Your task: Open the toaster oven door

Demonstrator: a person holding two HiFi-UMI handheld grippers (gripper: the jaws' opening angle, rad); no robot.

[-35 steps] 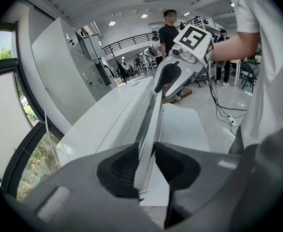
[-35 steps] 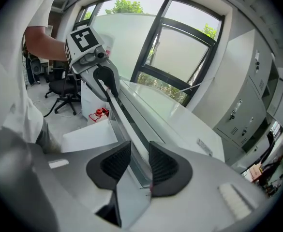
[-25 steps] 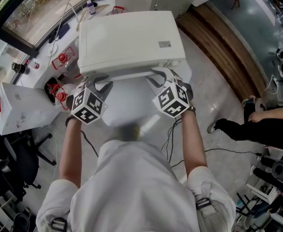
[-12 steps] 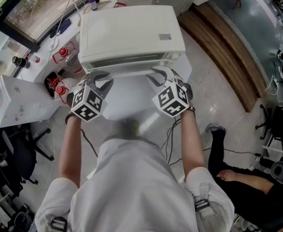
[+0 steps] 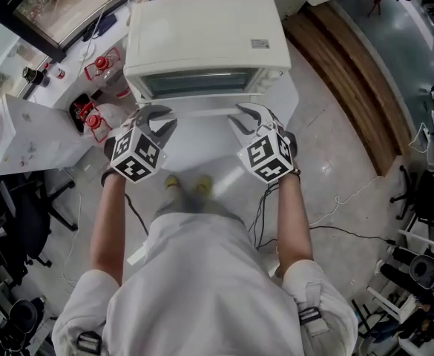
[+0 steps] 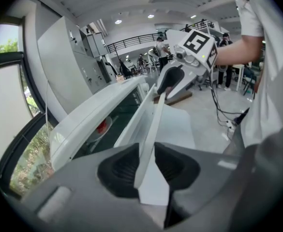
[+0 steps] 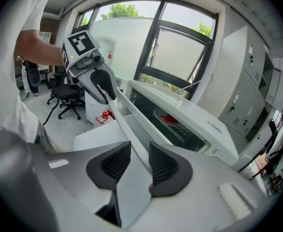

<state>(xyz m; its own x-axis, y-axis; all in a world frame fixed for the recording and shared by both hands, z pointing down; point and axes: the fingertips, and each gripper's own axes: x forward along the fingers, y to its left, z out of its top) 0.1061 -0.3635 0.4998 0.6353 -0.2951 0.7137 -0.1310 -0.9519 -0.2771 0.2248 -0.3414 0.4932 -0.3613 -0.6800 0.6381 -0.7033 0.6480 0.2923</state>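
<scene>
Pale grey floor surrounds a small white table (image 5: pixel 202 143) that carries the toaster oven (image 5: pixel 202 35), with a cluttered counter and red-capped bottles (image 5: pixel 90 128) off to the left. The left gripper (image 5: pixel 156 117) has its two dark ribbed pads pressed onto the thin white top edge of the toaster oven door (image 5: pixel 202 107); in the left gripper view that edge (image 6: pixel 151 120) runs straight between the pads of the gripper (image 6: pixel 148 163). The right gripper (image 5: pixel 248 116) pinches the same edge further along (its own view shows the white strip (image 7: pixel 131 129) filling the gap at (image 7: pixel 137 163)). Each gripper appears in the other's view, the right one at (image 6: pixel 168 83) and the left one at (image 7: pixel 105 88).

The door leans out from the oven's front, leaving a dark gap along its top. Bare tabletop lies below it, in front of the oven. Both bare forearms reach forward, nearly parallel, from white short sleeves, and the marker cubes face up towards the head camera.
</scene>
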